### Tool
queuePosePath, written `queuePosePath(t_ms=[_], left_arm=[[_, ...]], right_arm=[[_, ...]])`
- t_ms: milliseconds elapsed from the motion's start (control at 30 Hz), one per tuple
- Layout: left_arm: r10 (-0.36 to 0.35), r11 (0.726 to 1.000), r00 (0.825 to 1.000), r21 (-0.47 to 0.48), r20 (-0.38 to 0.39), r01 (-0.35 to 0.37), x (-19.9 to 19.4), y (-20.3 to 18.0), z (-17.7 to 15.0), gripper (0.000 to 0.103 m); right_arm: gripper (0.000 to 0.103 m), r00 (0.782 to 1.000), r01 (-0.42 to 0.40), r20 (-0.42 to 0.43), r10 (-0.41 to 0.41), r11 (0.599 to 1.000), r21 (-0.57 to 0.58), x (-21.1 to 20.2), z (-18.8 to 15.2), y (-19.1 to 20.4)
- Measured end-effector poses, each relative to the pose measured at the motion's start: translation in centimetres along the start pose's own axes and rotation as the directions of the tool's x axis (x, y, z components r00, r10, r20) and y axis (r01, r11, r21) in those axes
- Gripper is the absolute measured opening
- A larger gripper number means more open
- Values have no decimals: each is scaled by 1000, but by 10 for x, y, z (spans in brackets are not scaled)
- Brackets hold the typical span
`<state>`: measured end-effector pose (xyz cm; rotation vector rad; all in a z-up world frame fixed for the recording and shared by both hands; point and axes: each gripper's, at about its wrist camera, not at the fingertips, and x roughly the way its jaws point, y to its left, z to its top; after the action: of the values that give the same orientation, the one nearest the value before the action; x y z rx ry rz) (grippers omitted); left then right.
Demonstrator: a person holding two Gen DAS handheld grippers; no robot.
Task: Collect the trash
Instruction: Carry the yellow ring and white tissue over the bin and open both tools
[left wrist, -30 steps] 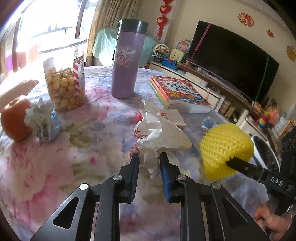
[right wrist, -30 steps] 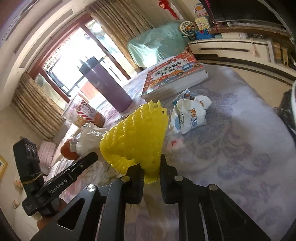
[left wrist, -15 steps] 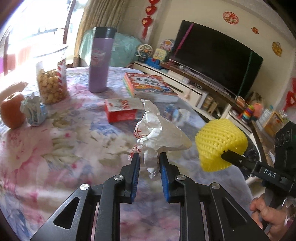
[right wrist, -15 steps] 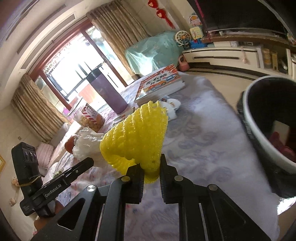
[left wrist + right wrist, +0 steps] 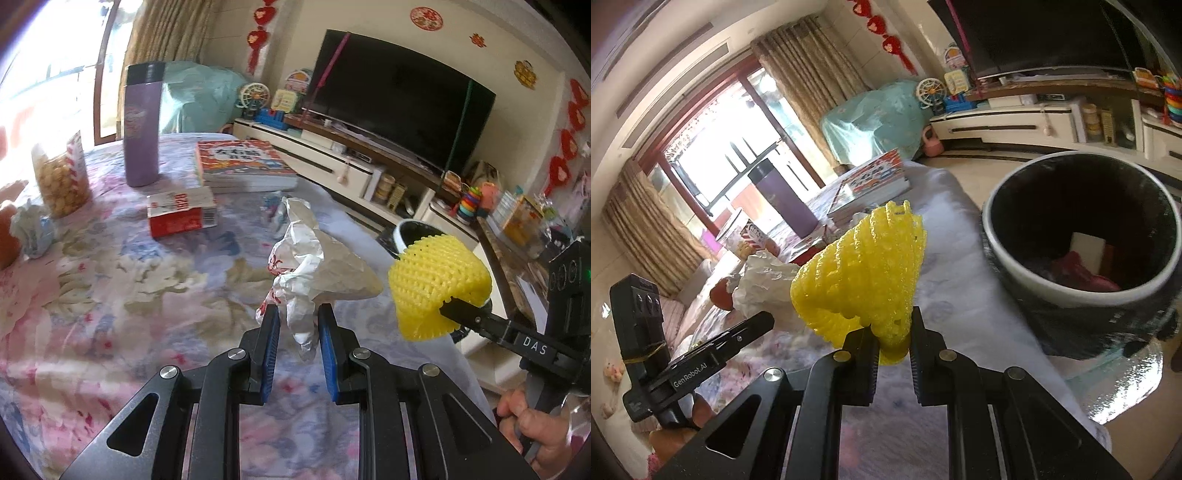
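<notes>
Left gripper (image 5: 295, 325) clamps a crumpled white paper wrapper (image 5: 314, 266) above the floral tablecloth (image 5: 110, 314), right gripper (image 5: 892, 334) pinches a yellow foam fruit net (image 5: 864, 273) near the table edge, just beside the white-rimmed black trash bin (image 5: 997, 251).

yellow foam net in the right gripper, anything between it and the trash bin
Nothing visible does. The right gripper is shut on the yellow foam net, held above the table edge. The trash bin stands just beyond that edge, its mouth open, with only air between net and rim.
</notes>
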<state>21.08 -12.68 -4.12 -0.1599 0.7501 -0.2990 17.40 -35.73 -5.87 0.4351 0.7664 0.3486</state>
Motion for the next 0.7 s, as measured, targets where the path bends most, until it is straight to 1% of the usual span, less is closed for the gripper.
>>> queuePosePath(t_ms=[300,700], left_arm=[[-34,999,999,41,-17,35,7,-26,2,20],[-71,993,997,91,-20,73,18,-61,8,20]], right_arm=[[14,998,36,43,-38,999,39,-26,-2,-24],[14,992,70,93,-79,993,93,-55,-2,-52]])
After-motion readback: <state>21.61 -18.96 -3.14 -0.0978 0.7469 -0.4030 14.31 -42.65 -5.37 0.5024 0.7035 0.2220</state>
